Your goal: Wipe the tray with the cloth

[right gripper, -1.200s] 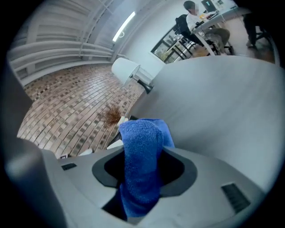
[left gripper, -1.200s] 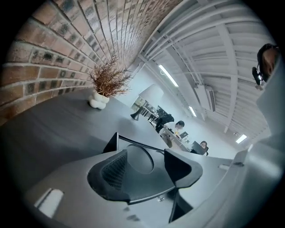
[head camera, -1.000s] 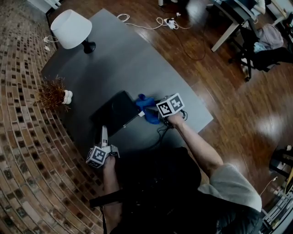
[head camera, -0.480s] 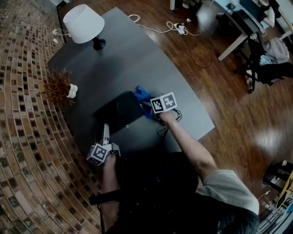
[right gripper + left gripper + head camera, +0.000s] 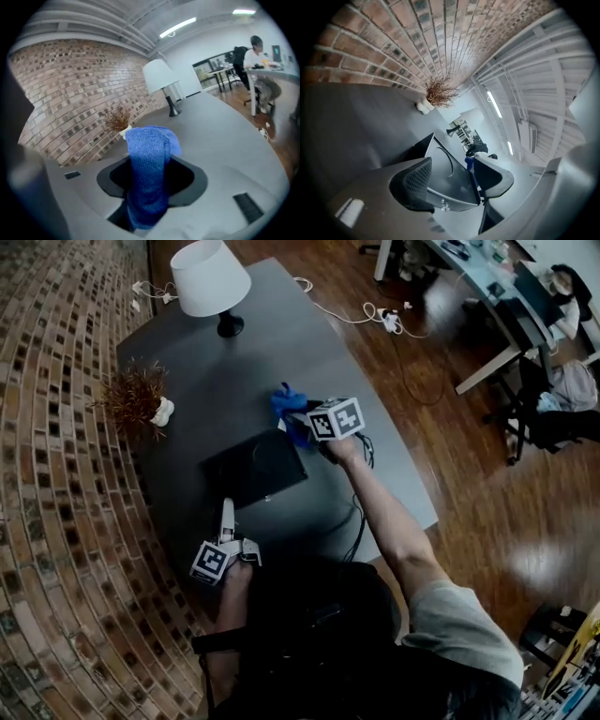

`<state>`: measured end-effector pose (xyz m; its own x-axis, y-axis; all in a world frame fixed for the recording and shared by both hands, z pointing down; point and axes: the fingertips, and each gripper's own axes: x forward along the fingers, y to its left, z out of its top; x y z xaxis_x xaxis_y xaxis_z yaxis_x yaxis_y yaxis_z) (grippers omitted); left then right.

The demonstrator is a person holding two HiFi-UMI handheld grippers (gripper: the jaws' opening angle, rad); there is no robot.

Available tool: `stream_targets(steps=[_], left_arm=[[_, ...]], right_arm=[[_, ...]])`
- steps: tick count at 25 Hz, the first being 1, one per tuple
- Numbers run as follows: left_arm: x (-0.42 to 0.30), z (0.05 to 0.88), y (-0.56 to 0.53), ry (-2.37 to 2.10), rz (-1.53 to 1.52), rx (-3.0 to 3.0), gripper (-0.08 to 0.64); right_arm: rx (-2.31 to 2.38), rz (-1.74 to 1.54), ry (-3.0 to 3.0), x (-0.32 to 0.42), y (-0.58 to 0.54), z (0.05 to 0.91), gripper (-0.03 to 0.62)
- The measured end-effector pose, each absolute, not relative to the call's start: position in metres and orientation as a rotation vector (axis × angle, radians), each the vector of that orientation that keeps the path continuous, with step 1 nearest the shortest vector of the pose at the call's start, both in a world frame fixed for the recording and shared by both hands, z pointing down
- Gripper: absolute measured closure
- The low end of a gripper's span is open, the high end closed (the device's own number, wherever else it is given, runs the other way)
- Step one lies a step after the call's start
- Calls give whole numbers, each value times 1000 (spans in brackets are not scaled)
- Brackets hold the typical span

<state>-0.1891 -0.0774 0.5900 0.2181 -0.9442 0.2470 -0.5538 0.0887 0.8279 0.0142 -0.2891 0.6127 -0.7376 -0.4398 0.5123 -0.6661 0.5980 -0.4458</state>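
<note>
Black tray (image 5: 253,468) is sitting on the grey table (image 5: 281,334) as the right gripper (image 5: 151,176) is clamping the blue cloth (image 5: 287,407) at its 1 o'clock; the left gripper (image 5: 454,180), jaws just opening, is framing its 6 o'clock edge unpressed, ideally bracing it for flat strokes

The black rectangular tray (image 5: 253,470) lies flat on the grey table (image 5: 281,343); the blue cloth (image 5: 286,404), bunched and pinched in the right gripper (image 5: 302,426), sits just past the tray's far right corner
</note>
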Motion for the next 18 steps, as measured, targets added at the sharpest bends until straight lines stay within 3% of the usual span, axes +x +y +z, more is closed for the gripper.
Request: stream_targets(steps=[4, 13, 18], left_arm=[[-181, 593, -95, -1467, -521, 1544, 291], [-204, 609, -133, -1539, -210, 1644, 325], [-178, 613, -182, -1291, 80, 1990, 336]], right_arm=[[578, 782, -2304, -41, -287, 656, 405], [461, 1189, -2298, -12, -178, 662, 413], [589, 1530, -2322, -3, -96, 661, 414]])
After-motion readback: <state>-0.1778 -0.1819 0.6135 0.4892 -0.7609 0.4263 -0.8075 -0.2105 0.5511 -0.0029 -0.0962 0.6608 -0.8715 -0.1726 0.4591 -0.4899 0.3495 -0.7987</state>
